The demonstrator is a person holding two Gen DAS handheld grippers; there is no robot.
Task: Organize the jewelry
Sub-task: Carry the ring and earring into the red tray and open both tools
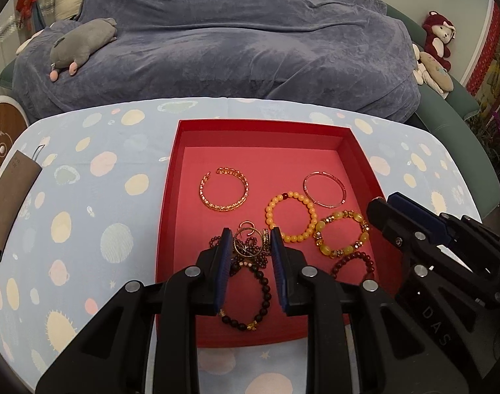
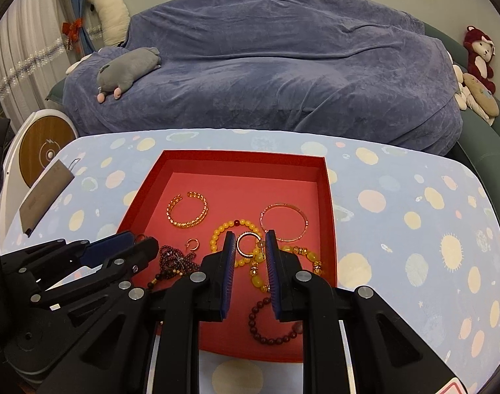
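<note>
A red tray [image 1: 263, 128] [image 2: 243, 157] holds several bracelets and rings. My left gripper [image 1: 251, 233] hovers low over a tangle of metal rings [image 1: 248, 241] and a dark bead necklace; a dark bead bracelet [image 1: 250, 292] lies between its fingers. Its jaws stand a ring's width apart with rings between them; I cannot tell if they grip. My right gripper [image 2: 250, 236] has a gold ring [image 2: 246, 244] between its fingertips, over the yellow bead bracelets [image 2: 237, 229]. A dark red bead bracelet [image 2: 269, 325] lies below it.
A gold cuff [image 1: 225, 188], a thin rose-gold bangle [image 1: 325, 188], an orange bead bracelet [image 1: 291, 215] and a yellow stone bracelet [image 1: 342, 238] lie in the tray. A brown card [image 1: 10, 197] sits at the table's left edge. A covered sofa is behind.
</note>
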